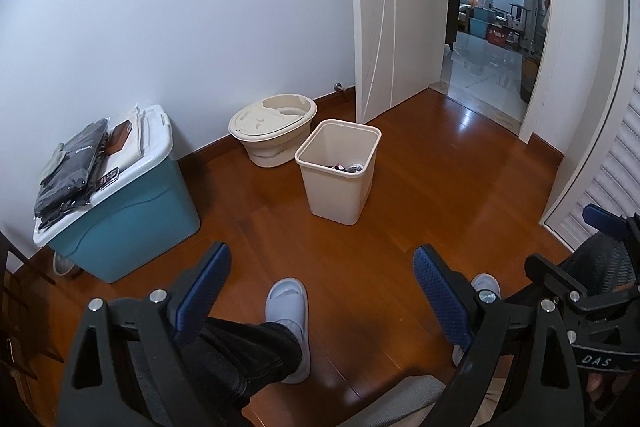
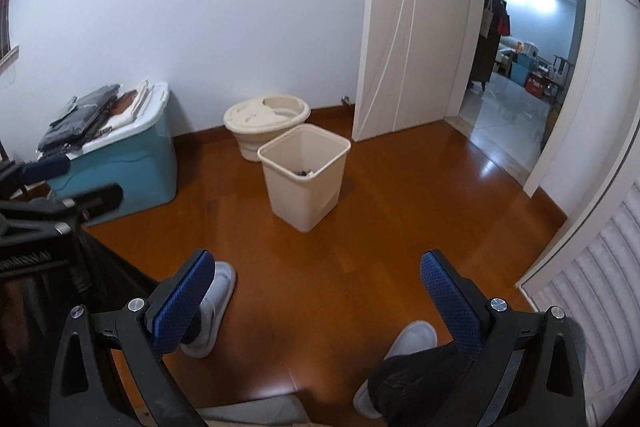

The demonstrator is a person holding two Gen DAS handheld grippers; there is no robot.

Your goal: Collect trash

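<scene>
Gaping wide and empty, left claw [image 1: 322,267] and "DAS"-marked right claw [image 2: 316,273] facing beige bin [image 1: 338,171].

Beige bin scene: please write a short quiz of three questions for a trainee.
1. True or false: the beige bin is empty.
2. What does the left gripper hold? A) a bag B) nothing C) a bottle
3. Fill in: the black packets lie on the lid of the ____ box.

Key:
1. False; some trash lies at its bottom.
2. B; it is open, and so is the right gripper.
3. Blue.
</scene>
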